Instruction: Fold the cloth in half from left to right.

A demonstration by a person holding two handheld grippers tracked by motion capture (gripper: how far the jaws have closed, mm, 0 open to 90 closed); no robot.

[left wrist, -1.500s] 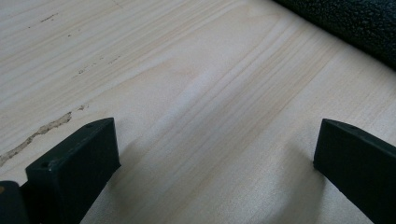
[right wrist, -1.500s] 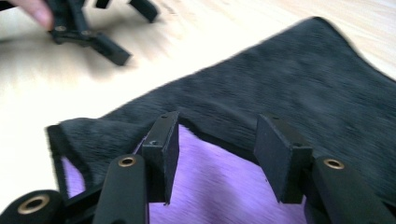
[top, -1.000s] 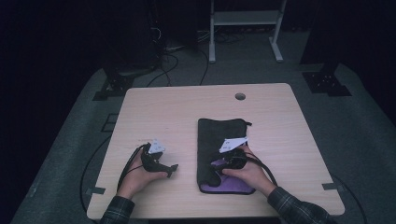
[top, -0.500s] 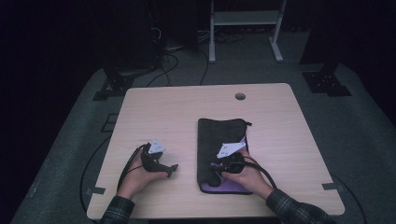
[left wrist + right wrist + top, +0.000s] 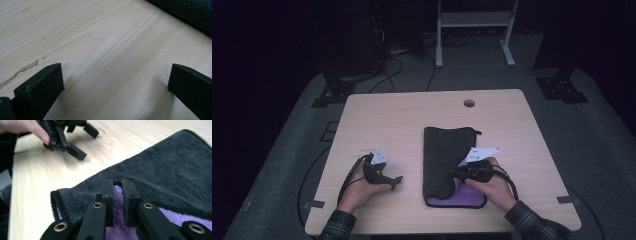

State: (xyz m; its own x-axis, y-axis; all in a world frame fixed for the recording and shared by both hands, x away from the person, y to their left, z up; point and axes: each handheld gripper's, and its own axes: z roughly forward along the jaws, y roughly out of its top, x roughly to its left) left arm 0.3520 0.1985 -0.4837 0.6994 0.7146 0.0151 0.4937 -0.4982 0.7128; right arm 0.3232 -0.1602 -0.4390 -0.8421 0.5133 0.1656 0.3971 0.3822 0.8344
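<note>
The wooden table [image 5: 412, 120] takes up most of the high view, pale and mostly bare, with a small round hole [image 5: 469, 103] near its far edge. On its right half lies the towel [image 5: 447, 155], dark grey on the outside and purple on the inside, stretched from the middle of the table toward the person's side. The purple face shows at the near end, where the grey layer is turned up.

The right gripper [image 5: 458, 174] sits over that near end. Its jaws have just been closing, and in the right gripper view [image 5: 117, 185] they stand almost together, pinching the turned-up fold of the towel between them. Grey pile lies just past the jaw tips.

The left gripper [image 5: 396, 181] rests on bare wood, well apart from the towel's left edge. Its jaws stand wide apart with nothing between them but tabletop [image 5: 105, 50]; a corner of the towel [image 5: 190, 12] shows beyond them.

A cable [image 5: 352, 175] loops from the left gripper past the wrist.
</note>
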